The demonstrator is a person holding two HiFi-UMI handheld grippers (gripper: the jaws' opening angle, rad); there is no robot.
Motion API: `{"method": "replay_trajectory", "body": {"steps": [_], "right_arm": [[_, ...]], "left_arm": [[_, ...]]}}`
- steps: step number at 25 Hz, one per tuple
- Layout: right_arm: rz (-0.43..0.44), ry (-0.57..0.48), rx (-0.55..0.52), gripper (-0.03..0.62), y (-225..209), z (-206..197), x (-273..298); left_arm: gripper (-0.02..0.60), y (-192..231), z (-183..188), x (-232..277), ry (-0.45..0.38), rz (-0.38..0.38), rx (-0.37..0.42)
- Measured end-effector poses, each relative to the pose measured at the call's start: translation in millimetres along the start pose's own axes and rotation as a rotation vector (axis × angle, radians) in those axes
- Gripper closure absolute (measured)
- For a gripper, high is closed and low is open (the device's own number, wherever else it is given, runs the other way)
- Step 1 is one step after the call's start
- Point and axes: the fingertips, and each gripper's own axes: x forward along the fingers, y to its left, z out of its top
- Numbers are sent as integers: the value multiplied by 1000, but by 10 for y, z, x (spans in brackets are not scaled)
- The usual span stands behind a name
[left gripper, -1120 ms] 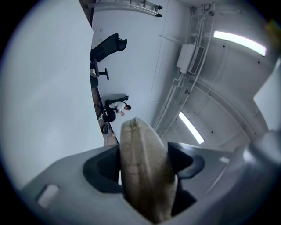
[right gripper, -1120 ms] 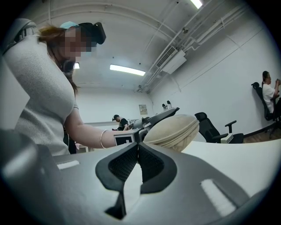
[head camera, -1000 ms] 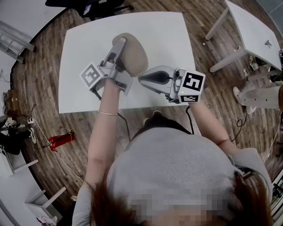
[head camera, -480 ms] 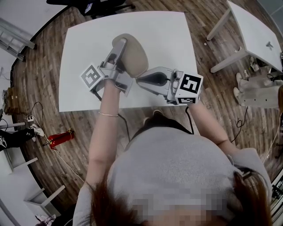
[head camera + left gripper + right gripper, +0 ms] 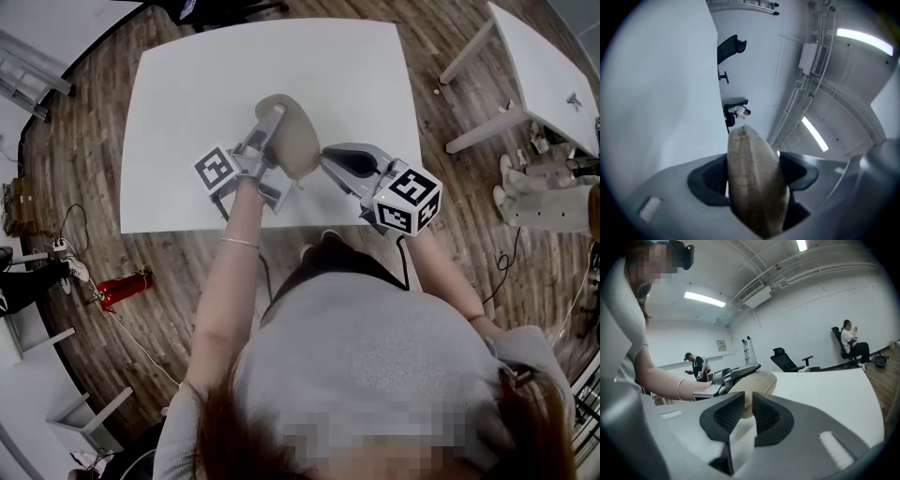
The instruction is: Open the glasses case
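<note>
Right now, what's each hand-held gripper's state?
Left hand-held gripper: closed on the glasses case.
Right hand-held gripper: just opening slightly, nothing between its jaws.

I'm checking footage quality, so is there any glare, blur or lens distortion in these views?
Head view: fisheye bows the table edges, even light. Left gripper view: dark corners, ceiling light glares, close case slightly soft. Right gripper view: dark corners, wall curves.
</note>
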Motion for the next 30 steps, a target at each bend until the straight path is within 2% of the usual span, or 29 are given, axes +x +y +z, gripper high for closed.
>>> {"method": "replay_trajectory", "body": {"steps": [1, 3, 5, 7, 10, 11, 16, 18, 21, 23, 25, 27, 28, 30], "right_arm": [[-9, 7, 46, 524, -45, -36, 23], [5, 35, 140, 411, -89, -145, 93], [11, 55, 221, 380, -134, -267, 160], [26, 64, 316, 308, -170, -383, 226], [113, 28, 486, 272, -157, -445, 312], [130, 19, 529, 240, -163, -454, 342], [161, 52, 623, 248, -227, -549, 435], [147, 66, 629, 255, -226, -551, 456], [55, 54, 610, 263, -259, -531, 485], [-24, 39, 593, 264, -302, -538, 459], [-86, 48, 575, 266, -344, -593, 419], [-127, 80, 567, 266, -377, -698, 414], [-137, 94, 569, 267, -388, -742, 428], [-145, 111, 550, 276, -400, -765, 470]], "left_arm": [[258, 71, -51, -2, 16, 12, -5], [257, 185, -127, -18, 48, 29, -10], [256, 273, -134, -51, 62, 40, -3], [255, 325, -135, -72, 79, 39, 12], [258, 298, -211, -40, 125, -4, 18], [271, 278, -223, -29, 131, -17, 23], [281, 271, -236, -5, 167, 0, 93], [281, 270, -245, 8, 186, 20, 146], [268, 313, -240, 53, 199, 110, 308], [258, 346, -175, 56, 162, 174, 393], [269, 373, -53, 11, 104, 212, 422], [277, 395, 99, -81, 47, 231, 409], [314, 385, 170, -131, 19, 234, 396], [429, 279, 235, -193, -29, 221, 376]]}}
